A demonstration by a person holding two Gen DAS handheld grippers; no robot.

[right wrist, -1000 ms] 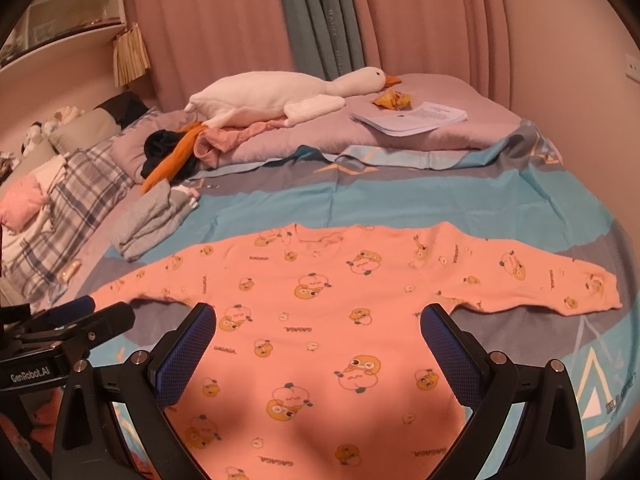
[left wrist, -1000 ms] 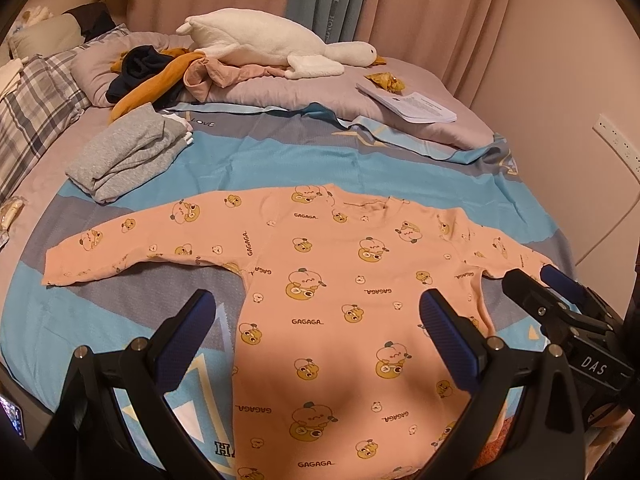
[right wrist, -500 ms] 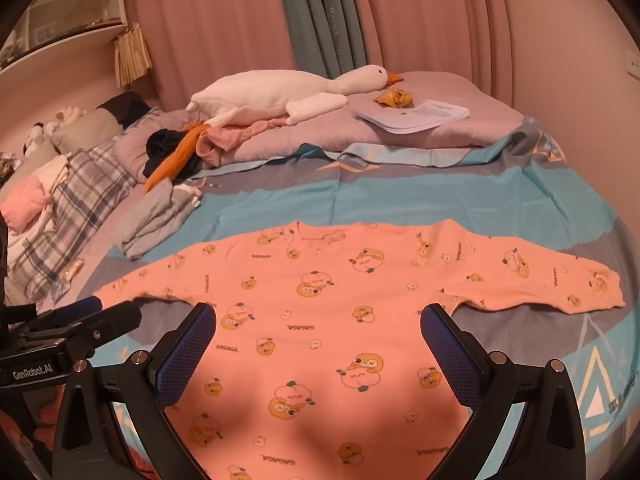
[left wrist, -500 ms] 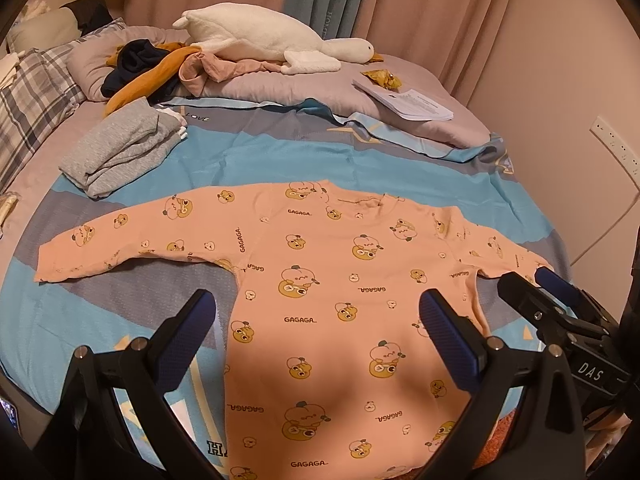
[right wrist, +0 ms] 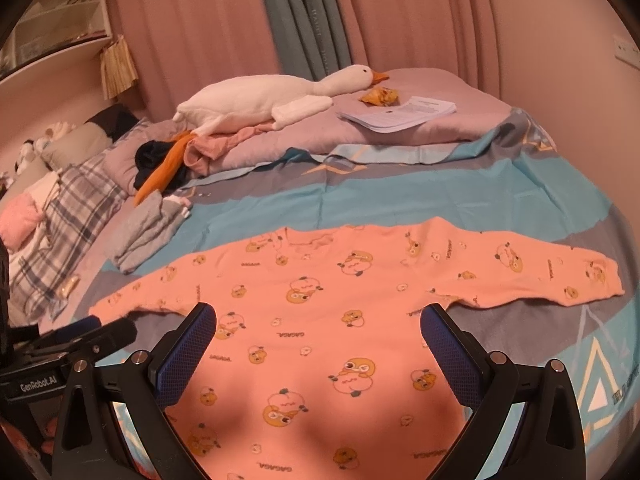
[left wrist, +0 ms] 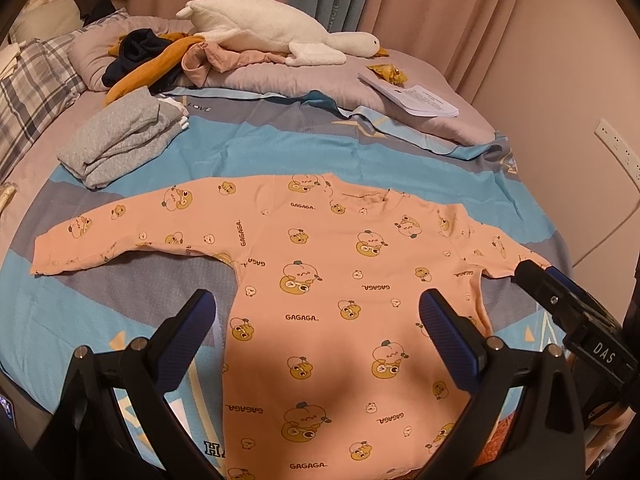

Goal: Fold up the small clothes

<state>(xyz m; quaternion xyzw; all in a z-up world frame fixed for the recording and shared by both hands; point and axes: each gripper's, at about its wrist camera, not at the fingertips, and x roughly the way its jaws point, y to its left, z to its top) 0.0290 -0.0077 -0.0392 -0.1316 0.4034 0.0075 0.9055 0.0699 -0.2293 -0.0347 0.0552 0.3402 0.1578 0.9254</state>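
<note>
A small peach long-sleeved top [left wrist: 320, 280] with cartoon duck prints lies flat on the bed, both sleeves spread out sideways; it also fills the right wrist view [right wrist: 320, 312]. My left gripper [left wrist: 316, 312] hovers open above the top's body, holding nothing. My right gripper [right wrist: 318, 326] is open too, over the middle of the top. The right gripper also shows at the right edge of the left wrist view [left wrist: 576, 312], near the right sleeve. The left gripper [right wrist: 76, 336] appears low left in the right wrist view, by the left sleeve end.
Folded grey clothes [left wrist: 120, 140] lie at the back left. A white plush goose [left wrist: 272, 36], a heap of dark and orange clothes [left wrist: 152, 56] and a stack of papers [left wrist: 416, 98] rest on the pillows. Curtains and a wall [left wrist: 560, 80] close the far side and right.
Both cameras have pulled back and up a little, so the top sits slightly further along the bed in view. The top itself has not moved; both grippers stay open.
</note>
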